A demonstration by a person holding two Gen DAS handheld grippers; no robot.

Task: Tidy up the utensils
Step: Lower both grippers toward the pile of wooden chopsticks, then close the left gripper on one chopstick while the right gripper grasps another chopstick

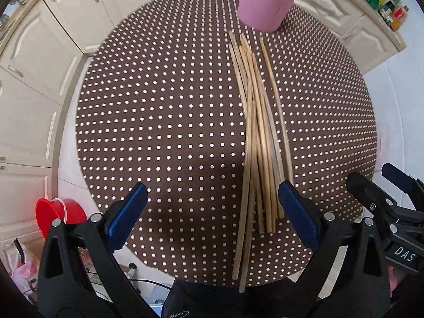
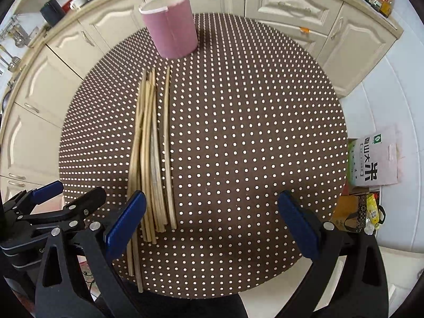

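The left gripper point(image 1: 212, 212) stood wide and empty, the chopsticks point(image 1: 261, 143) lying just inside its right finger; their long axis ran away toward the pink cup point(image 1: 267, 1) at the table's point(image 1: 159, 119) far edge; the right gripper point(image 2: 212, 222), equally wide and empty, had them by its left finger, so either seemed equally near.
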